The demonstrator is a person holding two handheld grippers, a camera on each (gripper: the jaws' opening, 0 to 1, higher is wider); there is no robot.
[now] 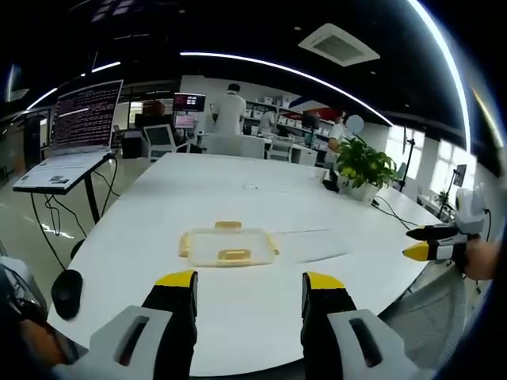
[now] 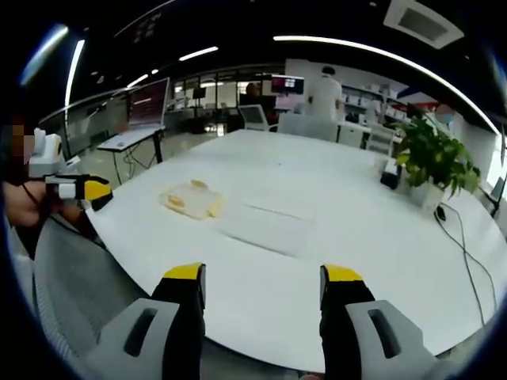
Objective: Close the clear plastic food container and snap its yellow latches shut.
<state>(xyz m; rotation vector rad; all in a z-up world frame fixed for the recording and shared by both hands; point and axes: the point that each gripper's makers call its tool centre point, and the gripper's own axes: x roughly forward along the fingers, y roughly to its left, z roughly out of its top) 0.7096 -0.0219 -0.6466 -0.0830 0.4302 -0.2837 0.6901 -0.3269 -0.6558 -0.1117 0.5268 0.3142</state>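
Note:
The clear plastic container (image 1: pixel 228 247) with yellow latches on its sides sits low on the white table (image 1: pixel 238 190), straight ahead of my left gripper (image 1: pixel 249 281). That gripper is open and hangs short of it, holding nothing. A faint flat clear rectangle (image 1: pixel 313 244) lies just right of the container; I cannot tell whether it is the lid. In the right gripper view the container (image 2: pixel 190 199) lies ahead to the left, with the clear rectangle (image 2: pixel 265 223) beside it. My right gripper (image 2: pixel 264 274) is open and off the table's edge. Each gripper shows in the other's view: the right gripper (image 1: pixel 428 242) and the left gripper (image 2: pixel 85 190).
A laptop (image 1: pixel 75 127) stands on a stand at the far left, with a black mouse-like object (image 1: pixel 67 291) below it. A potted plant (image 1: pixel 364 166) and cables sit at the table's far right. A mesh chair (image 2: pixel 71 301) is near the table edge. People and desks are far behind.

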